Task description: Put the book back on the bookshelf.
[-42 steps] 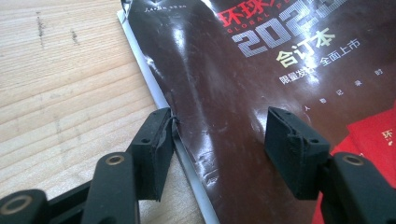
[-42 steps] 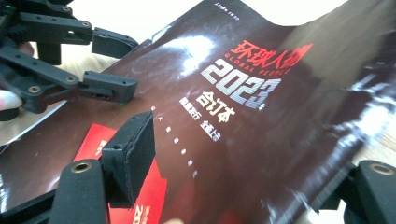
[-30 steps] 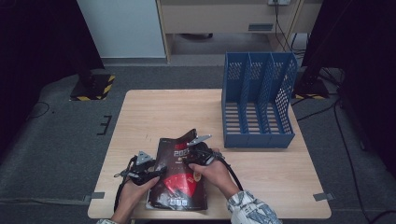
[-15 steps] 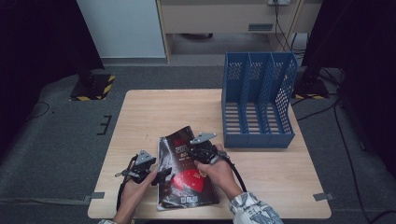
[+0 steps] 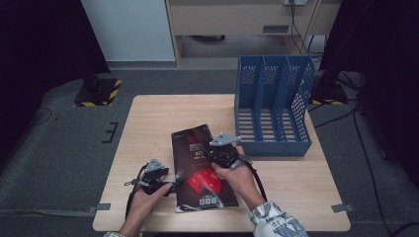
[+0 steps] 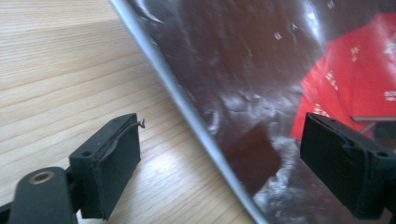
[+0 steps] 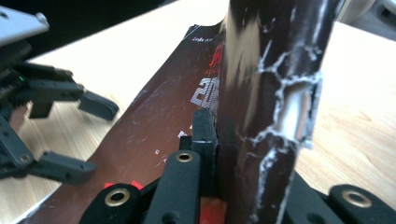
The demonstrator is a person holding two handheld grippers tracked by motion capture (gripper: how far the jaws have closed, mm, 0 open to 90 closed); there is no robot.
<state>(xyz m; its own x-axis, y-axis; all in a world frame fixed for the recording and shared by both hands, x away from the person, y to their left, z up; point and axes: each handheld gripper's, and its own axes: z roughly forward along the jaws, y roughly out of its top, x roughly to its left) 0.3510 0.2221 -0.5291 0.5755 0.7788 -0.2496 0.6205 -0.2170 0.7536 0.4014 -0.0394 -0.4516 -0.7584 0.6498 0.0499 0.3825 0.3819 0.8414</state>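
The right gripper (image 5: pixel 221 154) has just closed its jaws on the far right part of the glossy dark-brown magazine with red cover art (image 5: pixel 200 170), bending it up off the wooden table (image 5: pixel 148 118) near the front edge. The left gripper (image 5: pixel 168 183) has just spread its jaws and let go, straddling the magazine's left edge. The magazine looks bound for the blue perforated plastic file rack (image 5: pixel 274 106) at the table's far right corner.

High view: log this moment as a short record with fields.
item: dark glossy magazine with red cover art, on the wooden table
left hand-held gripper: jaws open, at the magazine's left edge, just opened
right hand-held gripper: shut on the magazine's cover, lifting it
nearby: blue file rack, upright, at the table's right
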